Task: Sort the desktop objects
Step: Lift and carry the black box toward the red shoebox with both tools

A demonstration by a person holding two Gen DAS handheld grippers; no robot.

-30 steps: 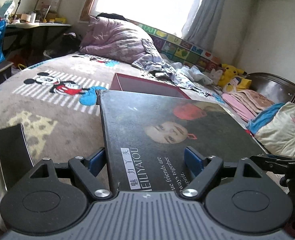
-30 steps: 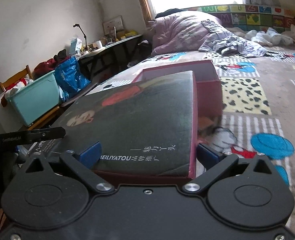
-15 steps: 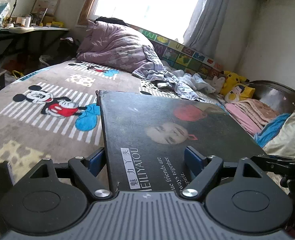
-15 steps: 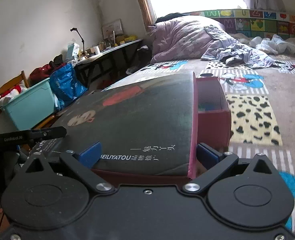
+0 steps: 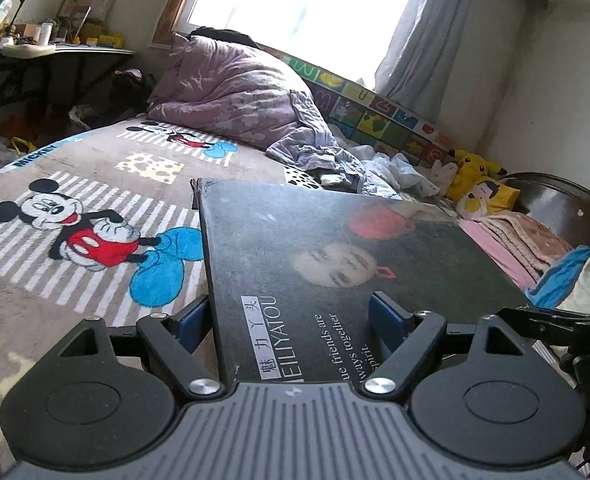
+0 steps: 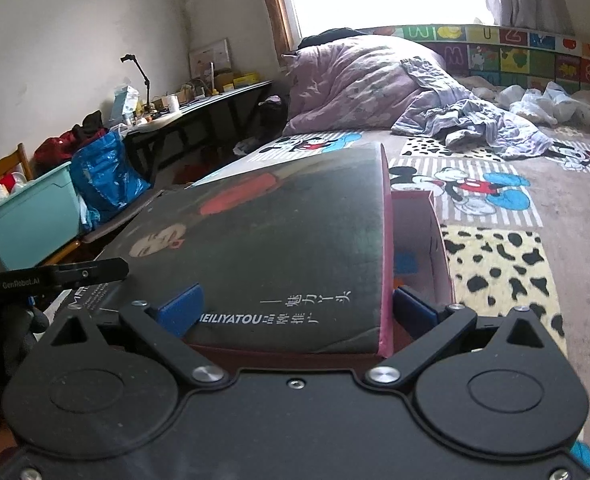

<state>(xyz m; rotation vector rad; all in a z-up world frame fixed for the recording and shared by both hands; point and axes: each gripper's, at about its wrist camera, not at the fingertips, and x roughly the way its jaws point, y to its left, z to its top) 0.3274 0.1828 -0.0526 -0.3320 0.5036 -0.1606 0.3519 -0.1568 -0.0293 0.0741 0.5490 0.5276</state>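
You hold the lid (image 5: 335, 264) level over the box (image 6: 419, 240) near the bed's (image 5: 95, 292) edge, left tongs (image 5: 291, 316) and right tongs (image 6: 295, 304) each clamping one lid corner, so it can seat squarely.

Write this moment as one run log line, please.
left gripper: shut on box lid | right gripper: shut on box lid | red box: below, open

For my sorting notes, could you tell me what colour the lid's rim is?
Pink, along the lid edge; clearest in the right wrist view.
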